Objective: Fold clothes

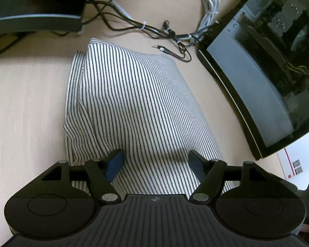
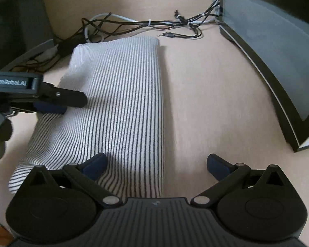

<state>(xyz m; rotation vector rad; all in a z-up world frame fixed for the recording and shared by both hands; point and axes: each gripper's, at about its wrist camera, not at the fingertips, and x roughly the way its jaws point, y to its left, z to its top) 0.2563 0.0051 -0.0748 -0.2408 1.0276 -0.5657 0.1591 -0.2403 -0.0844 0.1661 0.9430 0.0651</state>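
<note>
A white garment with thin black stripes (image 1: 134,103) lies folded into a long rectangle on the pale wooden table (image 1: 26,113). My left gripper (image 1: 155,161) hovers open over its near end, both blue pads above the cloth and nothing pinched between them. In the right wrist view the same garment (image 2: 121,103) runs away from me. My right gripper (image 2: 155,164) stands wide open at its near right edge, the left pad over the cloth and the right pad over bare table (image 2: 206,103). The left gripper (image 2: 72,104) reaches in from the left over the garment's left side.
A tangle of black and white cables (image 1: 154,30) lies just beyond the garment's far end. A black computer case with a glass side (image 1: 267,72) stands to the right, and a dark monitor base (image 1: 35,20) at the far left. A white box (image 1: 294,164) sits near right.
</note>
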